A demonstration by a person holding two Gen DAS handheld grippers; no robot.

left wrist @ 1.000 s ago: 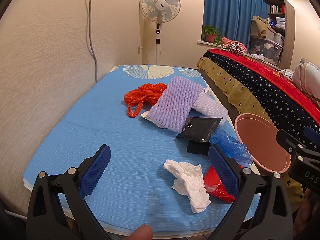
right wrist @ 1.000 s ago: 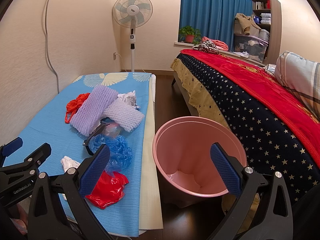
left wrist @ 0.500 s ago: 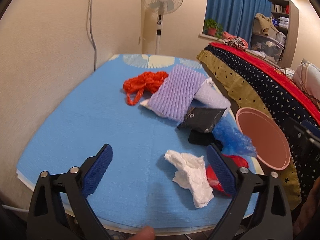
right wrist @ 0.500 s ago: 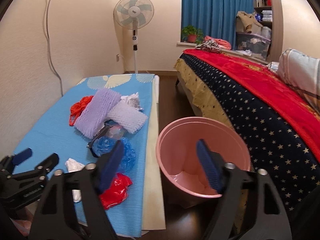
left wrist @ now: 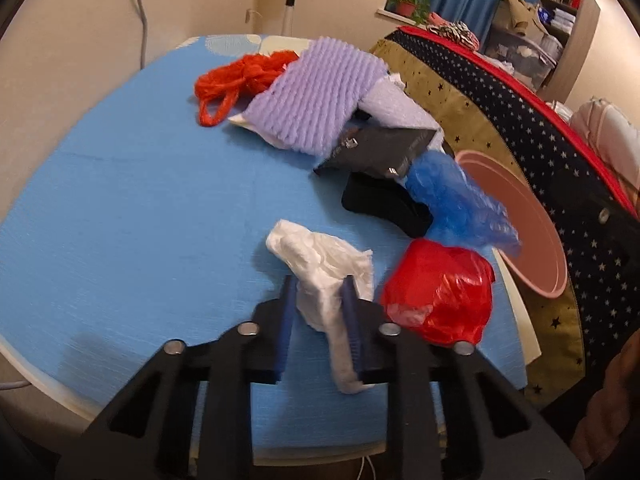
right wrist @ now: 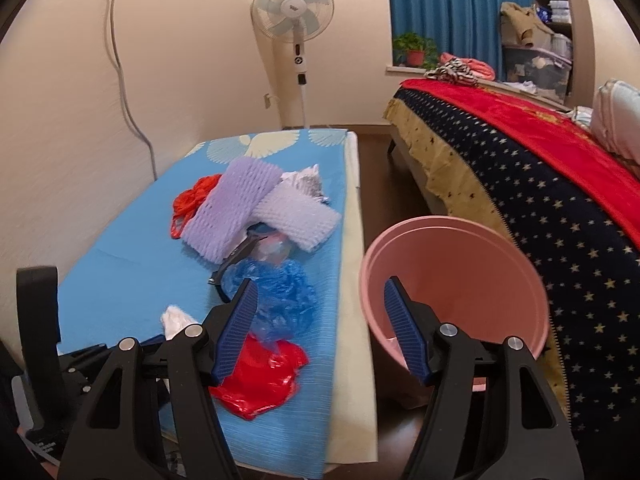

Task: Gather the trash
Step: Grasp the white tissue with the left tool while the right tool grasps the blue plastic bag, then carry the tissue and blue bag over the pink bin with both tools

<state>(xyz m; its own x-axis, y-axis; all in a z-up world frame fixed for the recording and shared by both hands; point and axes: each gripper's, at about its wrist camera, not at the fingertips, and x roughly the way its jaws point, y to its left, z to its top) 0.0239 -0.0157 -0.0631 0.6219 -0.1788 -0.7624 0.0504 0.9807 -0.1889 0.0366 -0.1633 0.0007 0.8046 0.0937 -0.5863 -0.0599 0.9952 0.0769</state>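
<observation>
A second ago the left hand-held gripper (left wrist: 318,300) hung wide open above the near end of the table (left wrist: 120,208); now it has dropped onto the white tissue (left wrist: 320,264) and its jaws are closing, the tissue's tail between the two blue pads with the right pad already against it and the rest lying loose on the blue cloth. That looks like the first pick of the collection: the wad is nearly caught but not yet lifted. The right hand-held gripper (right wrist: 322,320) has narrowed from full width and hangs part open with nothing between its pads, over the gap between table and pink bin (right wrist: 452,240). The bin stands on the floor just off the table's right edge, mouth up and seemingly empty, with the bed (right wrist: 560,200) close behind it. The tissue lies near the front edge, so a lift needs little reach, yet the red bag (left wrist: 440,292) sits just beside it on the bin side and the blue bag (left wrist: 452,200) beyond that, both likely to be brushed on a low sweep. The table's left half is bare, offering free room; the purple foam net (left wrist: 316,92) and orange mesh (left wrist: 240,76) lie well apart at the far end.
</observation>
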